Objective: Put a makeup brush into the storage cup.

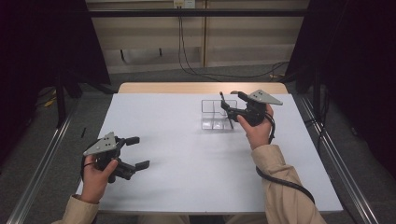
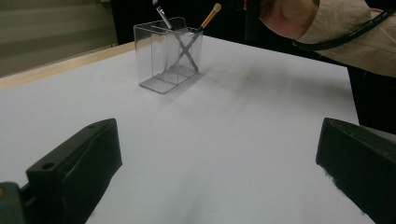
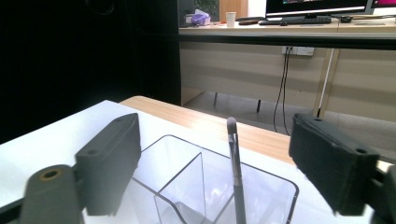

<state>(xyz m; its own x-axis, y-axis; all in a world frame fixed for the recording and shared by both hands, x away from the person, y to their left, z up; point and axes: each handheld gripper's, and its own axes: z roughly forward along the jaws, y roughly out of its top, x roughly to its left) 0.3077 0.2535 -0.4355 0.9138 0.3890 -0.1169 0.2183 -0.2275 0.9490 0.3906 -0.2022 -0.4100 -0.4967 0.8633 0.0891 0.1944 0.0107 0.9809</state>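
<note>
a: right gripper (image 3: 219, 163) jaws spread wide, nothing pinched. a makeup brush (image 3: 235, 172) stands between them, clear of both pads, its handle tip up and its lower end inside the clear acrylic organizer (image 3: 196, 186).

b: left gripper (image 2: 215, 172)?

a: jaws also spread, empty, resting low over the white table (image 2: 243, 116), well apart from the organizer, on the person's near side.

b: contents of the organizer?

a: from the left gripper view, two brushes crossed in one compartment: a dark-handled one (image 2: 173, 33) and one with a tan bristle head (image 2: 211, 15) leaning toward the right hand (image 1: 258, 131).

b: handling guess?

a: brush looks light, thin, stiff, smooth-handled, so likely to pivot or slip in a loose pinch. i'd take it mid-handle above the organizer rim, pads square to the shaft. the organizer seems light and could tip or slide if the brush drags its wall.
</note>
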